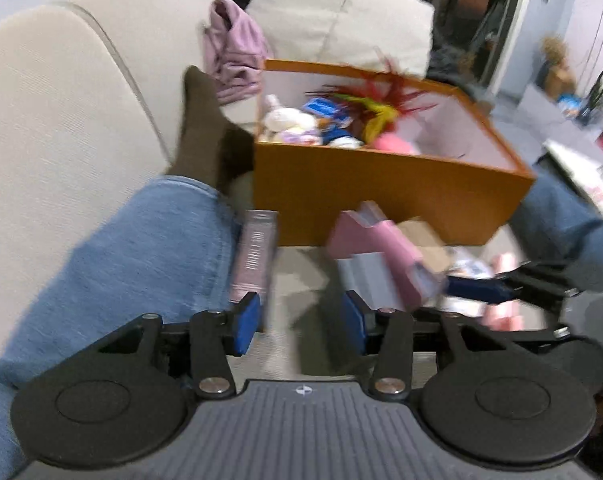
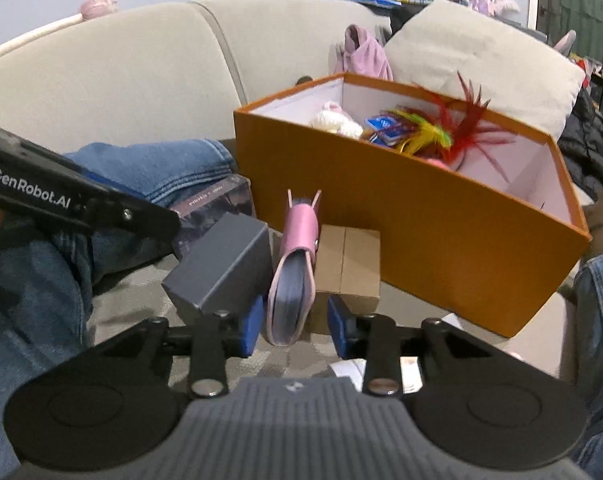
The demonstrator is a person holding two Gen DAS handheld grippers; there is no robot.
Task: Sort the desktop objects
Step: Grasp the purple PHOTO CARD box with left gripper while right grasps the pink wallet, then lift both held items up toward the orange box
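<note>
An open orange box (image 2: 421,232) on the sofa seat holds a white plush toy (image 2: 335,120), blue packets and red and yellow feathers (image 2: 449,132). In front of it a pink notebook (image 2: 293,276) stands on edge between the fingers of my right gripper (image 2: 295,328). The right pad is clear of the notebook, so the gripper is open. A grey box (image 2: 221,264) leans at its left, and a cardboard box (image 2: 349,260) sits behind. My left gripper (image 1: 300,322) is open and holds nothing. A mauve box (image 1: 255,256) lies just past its left finger, and the pink notebook (image 1: 385,256) lies ahead to the right.
A person's legs in blue jeans (image 1: 121,264) flank the objects, with a dark-socked foot (image 1: 199,128) beside the orange box (image 1: 381,192). Behind are the beige sofa back (image 2: 121,72), a lilac garment (image 1: 233,52) and a cushion (image 2: 481,64). White papers (image 2: 349,370) lie under my right gripper.
</note>
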